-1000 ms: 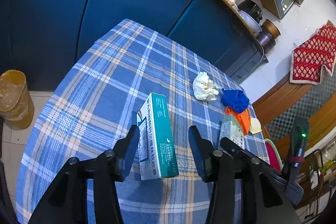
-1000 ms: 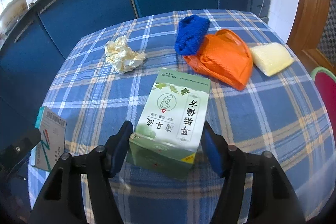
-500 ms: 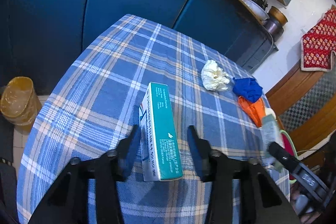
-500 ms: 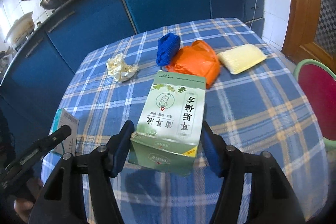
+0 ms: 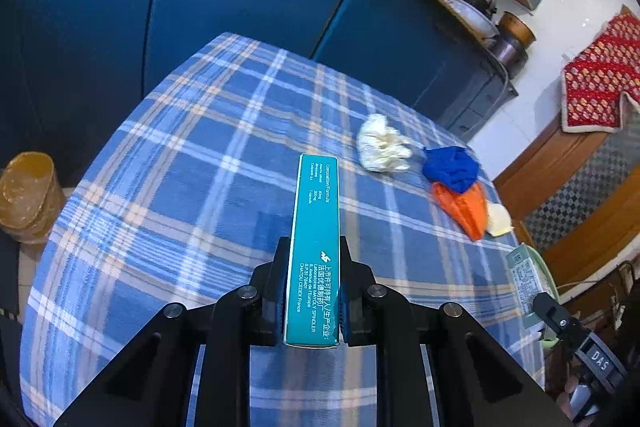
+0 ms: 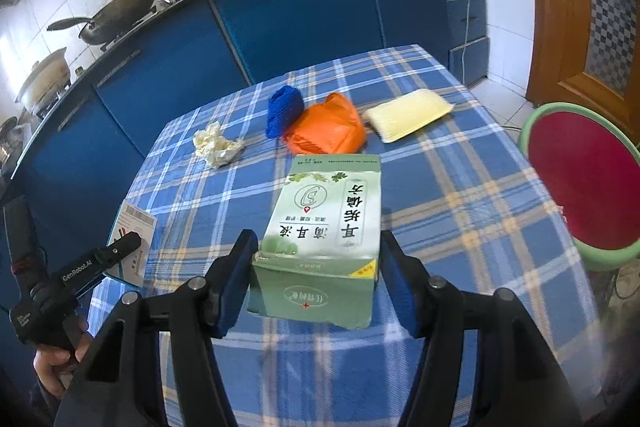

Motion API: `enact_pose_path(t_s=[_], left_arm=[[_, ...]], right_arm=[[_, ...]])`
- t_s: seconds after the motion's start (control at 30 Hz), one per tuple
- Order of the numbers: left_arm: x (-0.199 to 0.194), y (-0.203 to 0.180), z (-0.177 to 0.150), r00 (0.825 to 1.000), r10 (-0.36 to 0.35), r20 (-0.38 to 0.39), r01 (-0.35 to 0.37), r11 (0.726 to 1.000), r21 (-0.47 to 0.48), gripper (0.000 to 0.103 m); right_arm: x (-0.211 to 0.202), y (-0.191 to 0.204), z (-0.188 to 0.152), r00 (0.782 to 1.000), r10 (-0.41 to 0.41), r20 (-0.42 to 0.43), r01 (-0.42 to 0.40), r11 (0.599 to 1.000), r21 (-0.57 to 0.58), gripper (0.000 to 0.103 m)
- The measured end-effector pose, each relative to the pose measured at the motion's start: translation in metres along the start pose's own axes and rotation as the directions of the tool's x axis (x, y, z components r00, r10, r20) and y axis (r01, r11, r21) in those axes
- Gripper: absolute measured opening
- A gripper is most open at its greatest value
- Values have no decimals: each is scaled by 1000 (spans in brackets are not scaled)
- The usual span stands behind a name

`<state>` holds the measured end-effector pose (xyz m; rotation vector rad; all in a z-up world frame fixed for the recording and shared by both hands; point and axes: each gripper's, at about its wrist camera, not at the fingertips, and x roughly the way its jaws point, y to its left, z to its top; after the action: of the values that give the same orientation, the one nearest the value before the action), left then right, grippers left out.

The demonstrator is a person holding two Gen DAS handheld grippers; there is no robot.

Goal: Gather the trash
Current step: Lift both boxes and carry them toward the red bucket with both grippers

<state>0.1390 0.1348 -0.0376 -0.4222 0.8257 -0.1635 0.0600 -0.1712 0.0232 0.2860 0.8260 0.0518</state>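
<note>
a: what is the left gripper (image 5: 312,291) doing?

b: it is clamped on a narrow teal cardboard box (image 5: 315,247), both pads pressed on its flat sides. the box stands on edge, pointing away from the camera, above the blue plaid tablecloth surface (image 5: 192,195).

a: and the right gripper (image 6: 318,279)?

b: its fingers sit on either side of a pale green cardboard box with chinese lettering (image 6: 326,227). the left finger (image 6: 236,279) touches the box's torn near corner; the right one looks just off the side, so i cannot tell if it is truly gripping. the box is tilted, near end raised.

a: what lies further out?

b: a crumpled white paper wad (image 6: 218,147) toward the far left of the surface, then a blue knitted cloth (image 6: 283,109) touching an orange plastic bag (image 6: 326,131), and a pale yellow sponge (image 6: 408,109) just beside the bag on the right.

a: anything off the surface?

b: a red stool with a green rim (image 6: 580,183) at the right, blue cabinets (image 6: 304,15) behind, and a brown bin (image 5: 28,195) on the floor in the left view.
</note>
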Motion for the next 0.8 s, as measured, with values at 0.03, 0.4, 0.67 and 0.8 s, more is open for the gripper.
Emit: enact_pose_path(t_s=[0.03, 0.4, 0.67, 0.8], left_arm=[[-1, -3, 0, 1000, -8, 1, 8, 1000, 3, 19], [-14, -52, -2, 996, -93, 3, 92, 993, 80, 19], [-15, -93, -8, 990, -143, -20, 144, 980, 139, 19], [-13, -115, -12, 985, -170, -39, 174, 970, 170, 19]], right_arm=[[-3, -3, 0, 1000, 0, 4, 0, 1000, 5, 63], [-29, -31, -2, 999, -1, 49, -1, 998, 55, 62], [-48, -53, -3, 996, -8, 85, 0, 996, 88, 62], [-58, -67, -4, 994, -20, 108, 9, 994, 108, 62]])
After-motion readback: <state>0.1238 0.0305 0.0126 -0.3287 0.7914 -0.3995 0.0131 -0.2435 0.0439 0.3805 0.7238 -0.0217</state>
